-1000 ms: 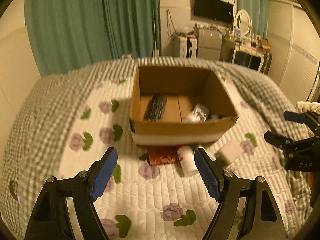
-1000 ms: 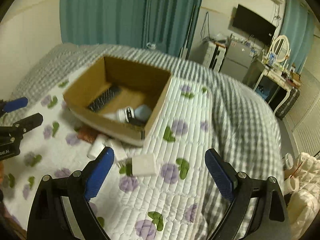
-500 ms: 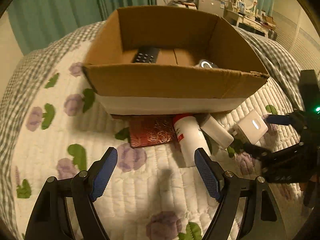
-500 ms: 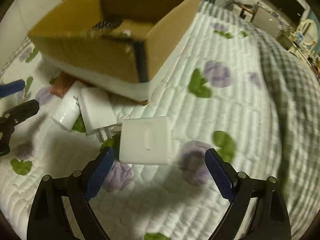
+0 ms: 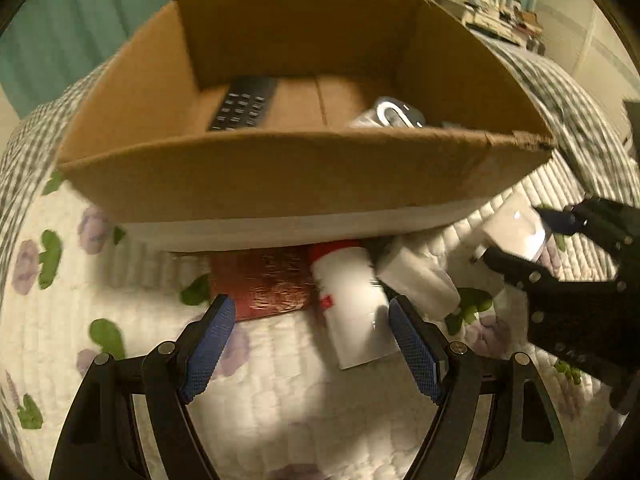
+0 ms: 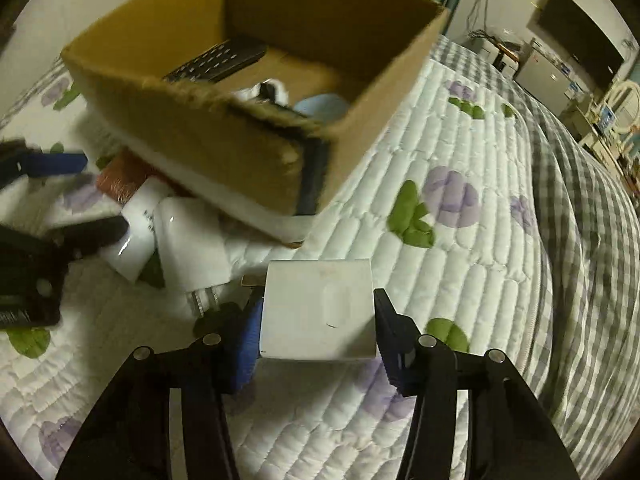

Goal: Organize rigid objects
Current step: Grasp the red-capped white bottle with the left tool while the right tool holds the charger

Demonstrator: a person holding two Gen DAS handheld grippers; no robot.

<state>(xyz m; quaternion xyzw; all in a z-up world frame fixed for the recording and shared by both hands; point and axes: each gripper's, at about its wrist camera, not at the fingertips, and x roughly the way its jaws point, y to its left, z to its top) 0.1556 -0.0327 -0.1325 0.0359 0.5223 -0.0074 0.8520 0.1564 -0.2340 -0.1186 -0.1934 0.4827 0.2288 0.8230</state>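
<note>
A white flowery quilt [image 6: 460, 248] covers the bed. A TV [image 6: 576, 36] hangs at 2 o'clock. Right tongs [image 6: 316, 340] squeeze a white block [image 6: 320, 312]; left tongs [image 5: 312, 344] gape.

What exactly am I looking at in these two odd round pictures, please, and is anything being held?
No robot here: a person holds a two-finger gripper in each hand, each carrying a fisheye camera looking along its fingers. In the left view, the left gripper is open, near a white bottle and a red booklet lying on the quilt before a cardboard box. A remote lies inside. In the right view, the right gripper has closed its fingers around a white square block; a white charger lies beside it.
</note>
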